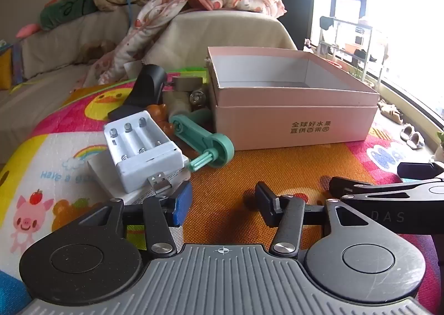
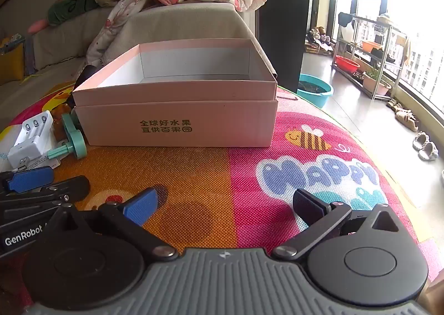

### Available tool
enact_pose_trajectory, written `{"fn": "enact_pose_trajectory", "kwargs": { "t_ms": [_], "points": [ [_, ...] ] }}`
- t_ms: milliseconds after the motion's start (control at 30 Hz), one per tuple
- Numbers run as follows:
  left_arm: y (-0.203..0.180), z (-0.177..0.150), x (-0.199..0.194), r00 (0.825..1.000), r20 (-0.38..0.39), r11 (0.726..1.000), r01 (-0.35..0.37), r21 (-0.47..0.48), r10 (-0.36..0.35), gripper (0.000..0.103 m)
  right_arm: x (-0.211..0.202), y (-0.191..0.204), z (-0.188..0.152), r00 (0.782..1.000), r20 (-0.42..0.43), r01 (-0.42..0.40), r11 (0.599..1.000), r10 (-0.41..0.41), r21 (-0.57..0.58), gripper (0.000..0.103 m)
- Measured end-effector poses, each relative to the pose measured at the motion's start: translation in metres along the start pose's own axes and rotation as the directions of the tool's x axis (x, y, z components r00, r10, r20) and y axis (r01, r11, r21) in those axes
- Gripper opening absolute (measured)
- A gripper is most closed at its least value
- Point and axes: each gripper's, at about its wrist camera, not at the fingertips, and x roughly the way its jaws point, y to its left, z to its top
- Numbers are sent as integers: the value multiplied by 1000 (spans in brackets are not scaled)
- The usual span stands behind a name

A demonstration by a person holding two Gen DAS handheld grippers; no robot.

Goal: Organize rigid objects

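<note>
Both grippers hang low over the play mat [image 2: 211, 176], nothing grasped: the left gripper [image 1: 224, 204] with jaws parted, the right gripper [image 2: 224, 204] spread fully wide. Just ahead of the left gripper's left finger lies the white battery charger [image 1: 141, 145], with the green crank handle [image 1: 205, 143] touching it beyond. Further on, a heap of other pieces crowds the box's left wall. Straight beyond the right fingers stands the pink box [image 2: 177, 109], apparently empty, so sorting looks barely begun. Bare mat between fingers and box gives free room; its tall near rim must be cleared.

box [image 2: 177, 109] floor hidden, black object [image 1: 144, 87] partly hidden
</note>
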Motion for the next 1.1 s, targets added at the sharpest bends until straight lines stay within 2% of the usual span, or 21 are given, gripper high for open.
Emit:
{"fn": "enact_pose_trajectory", "kwargs": {
  "t_ms": [1100],
  "points": [
    [0, 0, 0, 1000, 1, 1000, 8, -11, -8, 55, 0, 1, 1, 1000, 0, 0, 1000, 0, 0, 103]
  ]
}}
